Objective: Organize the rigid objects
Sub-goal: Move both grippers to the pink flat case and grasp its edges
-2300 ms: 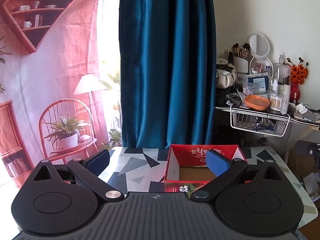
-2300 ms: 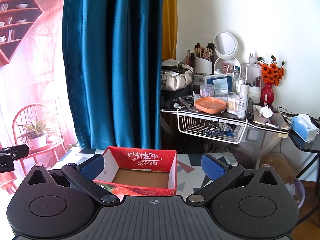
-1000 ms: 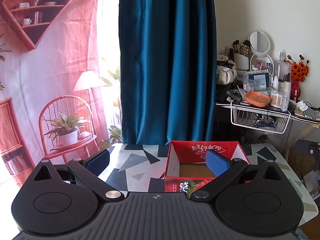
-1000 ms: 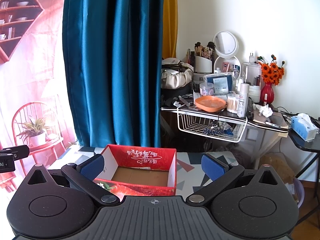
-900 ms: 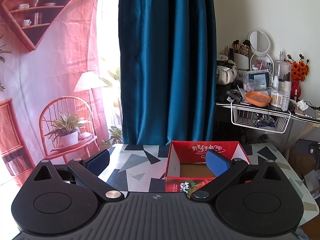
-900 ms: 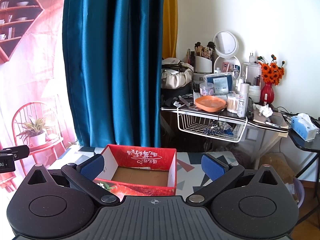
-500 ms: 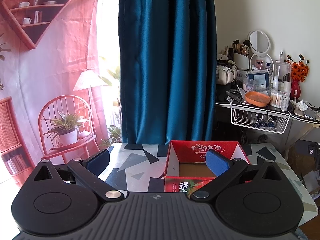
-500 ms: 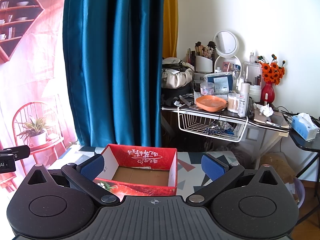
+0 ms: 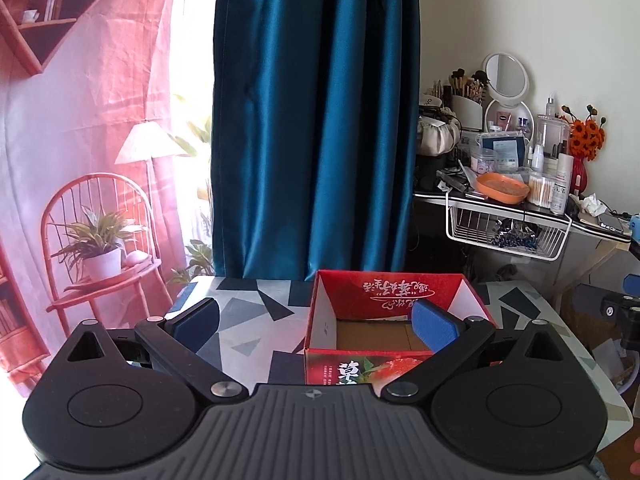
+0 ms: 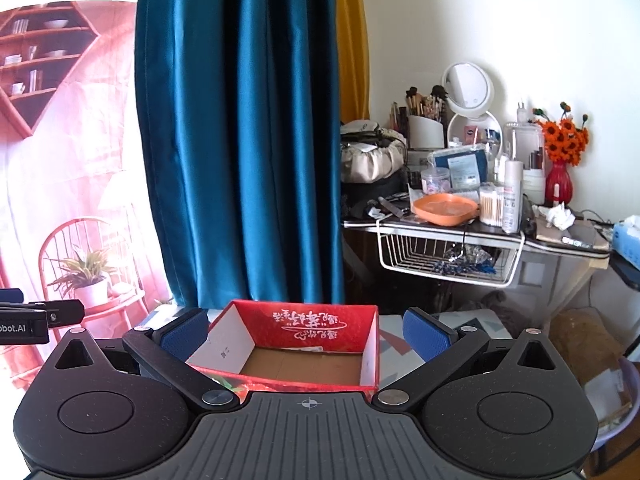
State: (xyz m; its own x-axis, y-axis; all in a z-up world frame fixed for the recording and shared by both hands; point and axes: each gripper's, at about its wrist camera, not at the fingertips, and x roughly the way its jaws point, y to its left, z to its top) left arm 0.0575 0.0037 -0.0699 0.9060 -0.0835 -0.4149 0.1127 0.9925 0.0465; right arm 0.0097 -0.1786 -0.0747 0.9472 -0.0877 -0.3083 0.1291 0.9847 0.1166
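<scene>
A red open-top cardboard box (image 9: 394, 288) stands on a table with a grey and black geometric top (image 9: 256, 312); its brown bottom looks empty. It also shows in the right wrist view (image 10: 304, 324). My left gripper (image 9: 316, 322) is open and empty, held above the table's near side, its right pad in front of the box. My right gripper (image 10: 306, 334) is open and empty, with the box seen between its pads. No loose rigid objects show on the table.
A blue curtain (image 9: 316, 120) hangs behind the table. A cluttered vanity desk (image 10: 480, 224) with an orange dish (image 10: 446, 208), bottles, mirror and a wire basket (image 10: 444, 256) stands at the right. A red chair with a potted plant (image 9: 100, 248) is at the left.
Both views have shifted only slightly; the box stays in place and both grippers stay open and empty.
</scene>
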